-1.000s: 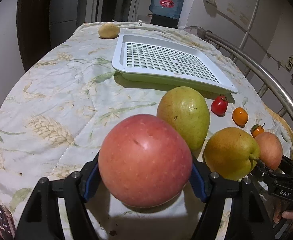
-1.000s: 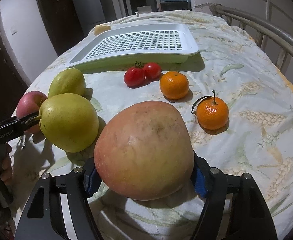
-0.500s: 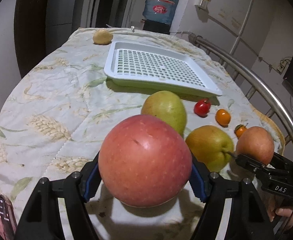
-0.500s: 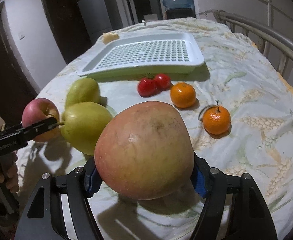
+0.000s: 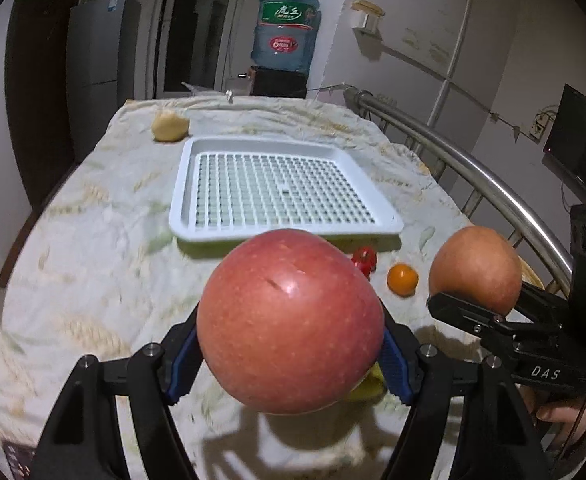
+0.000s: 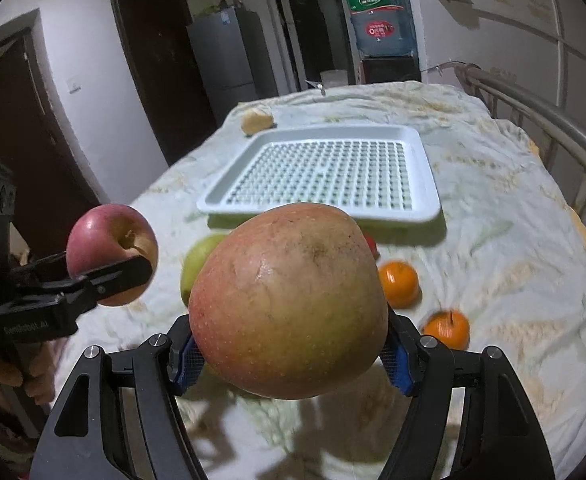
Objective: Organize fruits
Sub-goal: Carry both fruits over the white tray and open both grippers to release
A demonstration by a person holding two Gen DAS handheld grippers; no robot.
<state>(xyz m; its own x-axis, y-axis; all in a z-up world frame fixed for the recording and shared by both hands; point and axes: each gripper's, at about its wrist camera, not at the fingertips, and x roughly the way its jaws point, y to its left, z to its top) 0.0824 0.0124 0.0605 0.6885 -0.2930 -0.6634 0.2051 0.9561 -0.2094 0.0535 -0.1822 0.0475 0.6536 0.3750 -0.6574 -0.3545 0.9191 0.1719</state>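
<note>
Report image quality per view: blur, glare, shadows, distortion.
Left wrist view: red apple sharp with a small glare spot; tablecloth motion-smeared; gripper shadows on the cloth below; fisheye bends the metal rail. Right wrist view: paler apple sharp, oranges blurred; dim room, dark vignetted corners.

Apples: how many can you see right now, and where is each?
2. The red apple is clamped in the left gripper; the paler apple is clamped in the right gripper. Both are above the table, short of the tray. Others may be hidden behind them.
</note>
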